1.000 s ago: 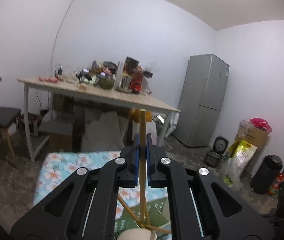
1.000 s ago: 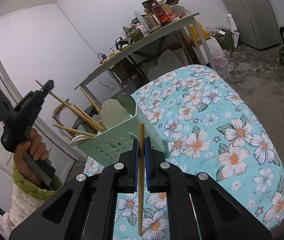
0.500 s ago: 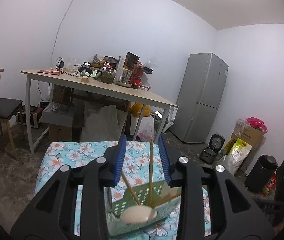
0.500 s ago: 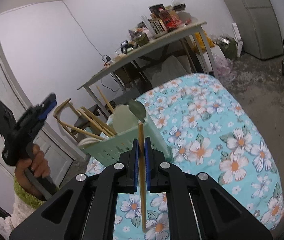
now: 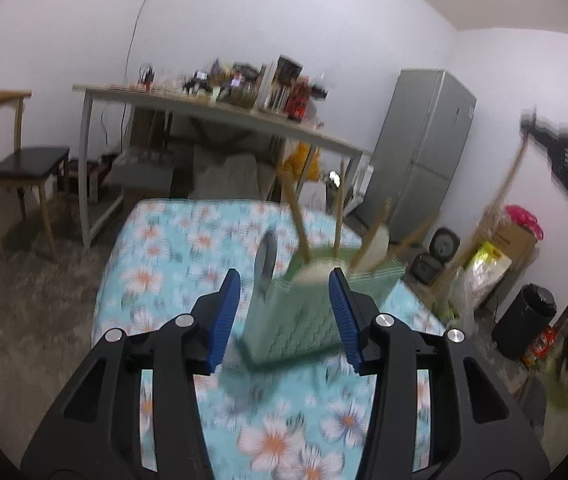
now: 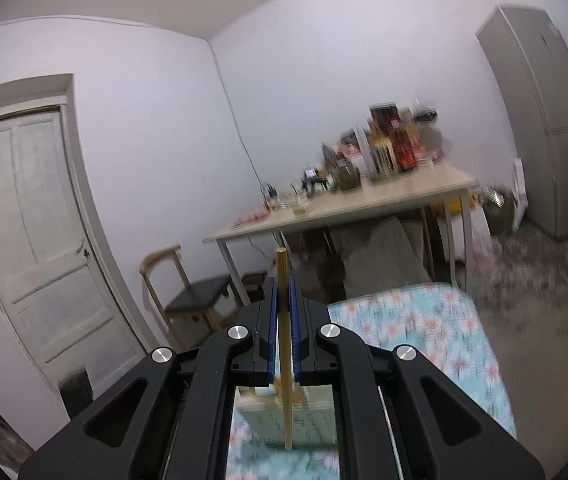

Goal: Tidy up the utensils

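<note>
A pale green perforated utensil basket (image 5: 304,312) stands on the floral tablecloth (image 5: 187,248). Several wooden chopsticks (image 5: 298,220), a white spoon (image 5: 376,244) and a grey-green spoon (image 5: 264,260) stick out of it. My left gripper (image 5: 284,316) is open and empty, just in front of the basket. My right gripper (image 6: 282,300) is shut on a wooden chopstick (image 6: 284,320), held upright above the basket (image 6: 284,420), which shows below between the fingers. The right gripper also appears blurred at the right edge of the left wrist view (image 5: 564,148).
A cluttered wooden table (image 5: 219,116) stands behind the floral table, with a chair (image 5: 15,160) to its left and a grey fridge (image 5: 424,148) to its right. Bags, a box and a black bin (image 5: 524,320) line the right wall. A white door (image 6: 31,220) is at left.
My left gripper has let go of its chopstick into the basket, opened wide and pulled back. My right gripper has carried its chopstick over the basket and tilted upward.
</note>
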Demonstrator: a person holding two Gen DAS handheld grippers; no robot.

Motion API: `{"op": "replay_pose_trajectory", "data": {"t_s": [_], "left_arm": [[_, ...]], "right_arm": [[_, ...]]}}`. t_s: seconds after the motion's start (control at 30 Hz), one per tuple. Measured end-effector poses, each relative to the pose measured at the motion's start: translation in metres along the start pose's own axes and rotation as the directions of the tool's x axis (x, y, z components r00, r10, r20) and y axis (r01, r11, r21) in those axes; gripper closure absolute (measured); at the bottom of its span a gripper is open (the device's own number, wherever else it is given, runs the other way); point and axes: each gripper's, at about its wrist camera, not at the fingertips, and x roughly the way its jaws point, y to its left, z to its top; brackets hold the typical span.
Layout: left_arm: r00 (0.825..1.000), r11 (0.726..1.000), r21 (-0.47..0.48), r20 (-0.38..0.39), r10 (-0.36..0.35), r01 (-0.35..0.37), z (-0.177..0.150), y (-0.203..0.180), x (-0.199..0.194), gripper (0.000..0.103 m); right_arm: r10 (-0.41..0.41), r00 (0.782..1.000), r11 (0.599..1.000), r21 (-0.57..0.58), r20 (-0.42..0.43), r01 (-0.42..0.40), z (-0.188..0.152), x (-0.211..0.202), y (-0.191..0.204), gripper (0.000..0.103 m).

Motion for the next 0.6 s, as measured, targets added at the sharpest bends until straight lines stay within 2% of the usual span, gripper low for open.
{"op": "replay_pose_trajectory", "data": {"t_s": [0.13, 0.27, 0.43, 0.6], "left_arm": [[0.999, 1.000, -0.021, -0.048, -0.018, 0.017, -0.026, 0.006, -0.001, 0.059], [0.995, 0.999, -0.010, -0.089, -0.050, 0.049, -0.045, 0.002, 0.003, 0.055], [0.992, 0.997, 0.027, -0.112, -0.066, 0.069, -0.055, -0.010, 0.008, 0.053], [0.993, 0.997, 0.039, -0.096, -0.064, 0.068, -0.055, -0.009, 0.004, 0.053]], "right_arm": [[-0.008, 0.999, 0.999, -0.050, 0.039, 0.009, 0.022, 0.015, 0.012, 0.097], [-0.029, 0.999, 0.996, -0.078, 0.044, 0.033, 0.032, 0.041, 0.019, 0.097], [-0.036, 0.999, 0.997, -0.065, -0.003, 0.036, 0.031, 0.080, 0.021, 0.097], [-0.031, 1.000, 0.997, -0.069, -0.006, 0.030, 0.034, 0.088, 0.025, 0.097]]}}
